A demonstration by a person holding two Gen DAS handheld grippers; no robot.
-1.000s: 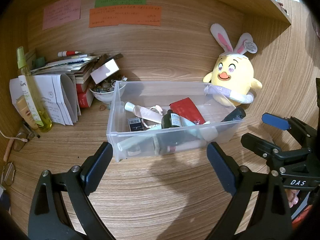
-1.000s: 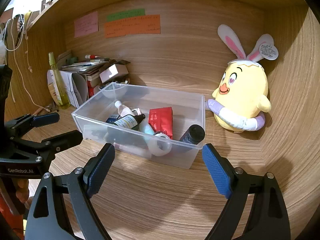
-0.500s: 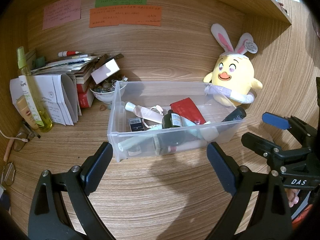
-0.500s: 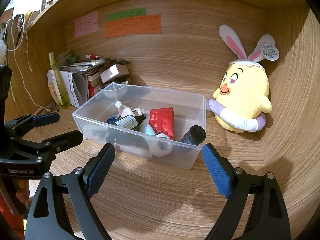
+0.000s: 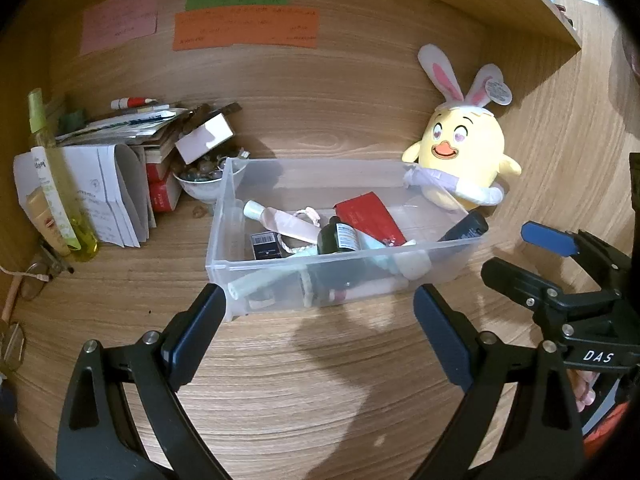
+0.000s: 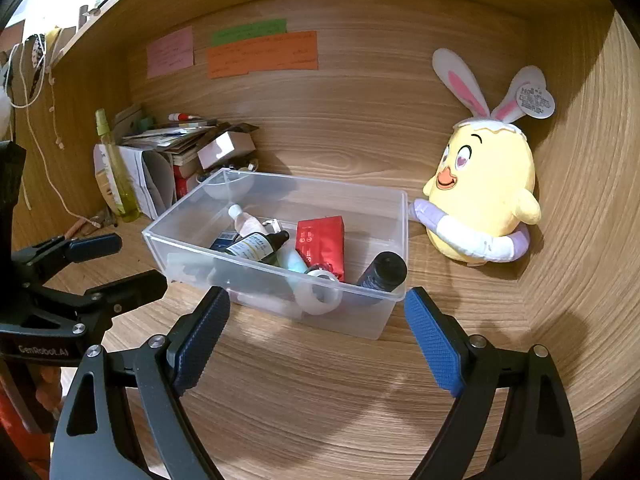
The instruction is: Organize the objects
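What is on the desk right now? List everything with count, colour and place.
bin: 1, clear, desk centre
red pouch: 1, in bin
dark bottle: 1, white label, in bin
black tube: 1, in bin, leaning in right corner
pink bottle: 1, in bin
plush chick: 1, yellow, bunny ears, right of bin
spray bottle: 1, yellow-green, far left
paper stack: 1, left of bin
bowl: 1, white, behind bin's left corner
notes: 3, pink, green, orange, back wall
left hand-held gripper: open, empty
right hand-held gripper: open, empty

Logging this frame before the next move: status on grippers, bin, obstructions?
Left gripper and right gripper: open, empty, short of the bin. Clear bin on the desk, bottles and tubes inside. Plush chick touches its right end.
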